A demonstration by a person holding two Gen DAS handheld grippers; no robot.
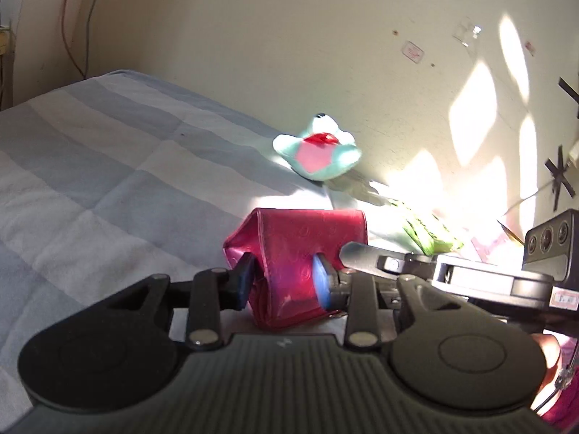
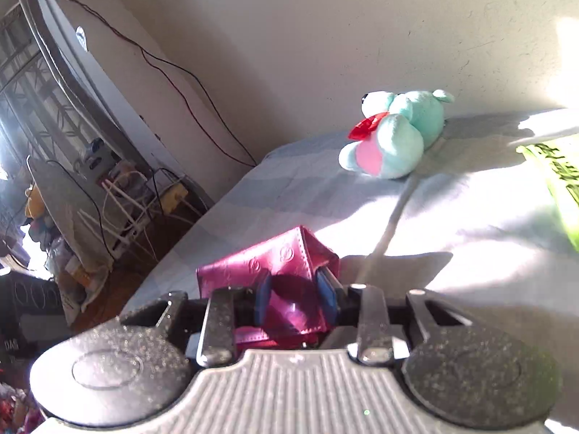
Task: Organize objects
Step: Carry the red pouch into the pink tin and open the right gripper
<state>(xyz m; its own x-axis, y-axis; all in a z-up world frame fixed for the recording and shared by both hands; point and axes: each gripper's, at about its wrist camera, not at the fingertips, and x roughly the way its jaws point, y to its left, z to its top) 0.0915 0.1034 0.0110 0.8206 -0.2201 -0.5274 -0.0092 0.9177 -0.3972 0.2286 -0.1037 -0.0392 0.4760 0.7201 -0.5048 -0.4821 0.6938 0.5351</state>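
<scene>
A shiny magenta wallet (image 1: pixel 300 253) is held over the blue-striped bed between both grippers. My left gripper (image 1: pixel 284 282) is shut on one end of it, blue pads pinching the folded leather. My right gripper (image 2: pixel 295 298) is shut on the wallet (image 2: pixel 275 264) too, from the other side; its body shows at the right of the left wrist view (image 1: pixel 499 282). A mint-green teddy bear (image 1: pixel 318 153) with a pink belly and red bow lies on the bed by the wall, also in the right wrist view (image 2: pixel 394 137).
A green packet (image 1: pixel 427 233) lies in the sunlit patch right of the wallet, also in the right wrist view (image 2: pixel 557 177). The bed (image 1: pixel 108 181) runs along a cream wall. Past the bed's edge are cables, a rack and clutter on the floor (image 2: pixel 108 195).
</scene>
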